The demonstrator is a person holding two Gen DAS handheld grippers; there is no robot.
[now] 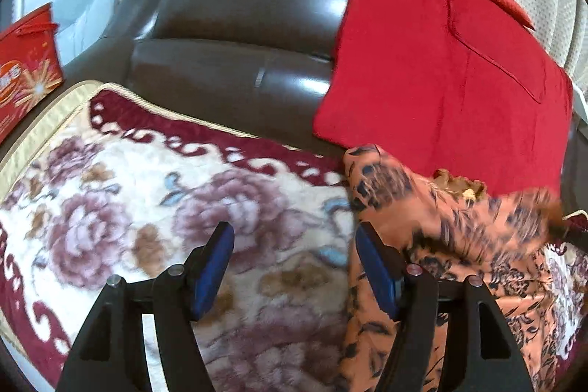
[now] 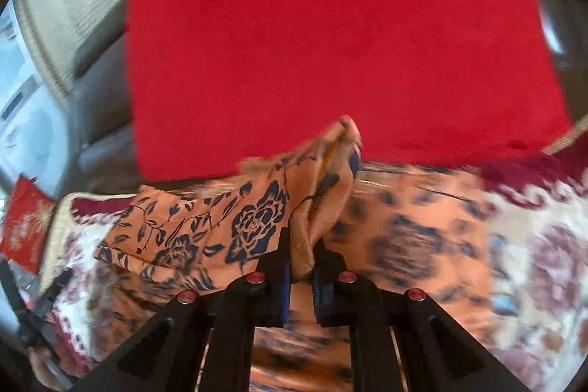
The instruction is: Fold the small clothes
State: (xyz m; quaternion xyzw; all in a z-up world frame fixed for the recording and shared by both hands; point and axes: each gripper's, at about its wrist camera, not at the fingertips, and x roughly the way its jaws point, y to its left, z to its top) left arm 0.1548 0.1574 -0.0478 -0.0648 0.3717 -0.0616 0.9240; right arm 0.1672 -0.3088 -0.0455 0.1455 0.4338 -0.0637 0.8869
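Right wrist view: the right hand-held gripper (image 2: 301, 237) pinches one orange floral garment (image 2: 220, 226) lifted over one flowered blanket (image 2: 544, 245), below one red cloth (image 2: 330, 61). The left hand-held gripper (image 1: 294, 245) gapes empty beside the garment.

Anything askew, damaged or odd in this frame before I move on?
Nothing damaged or spilled. The orange floral garment lies rumpled on the floral blanket, one fold pinched up by the right gripper; expected mid-fold. The left gripper is open beside its edge. The red blanket hangs slightly crooked over the sofa.
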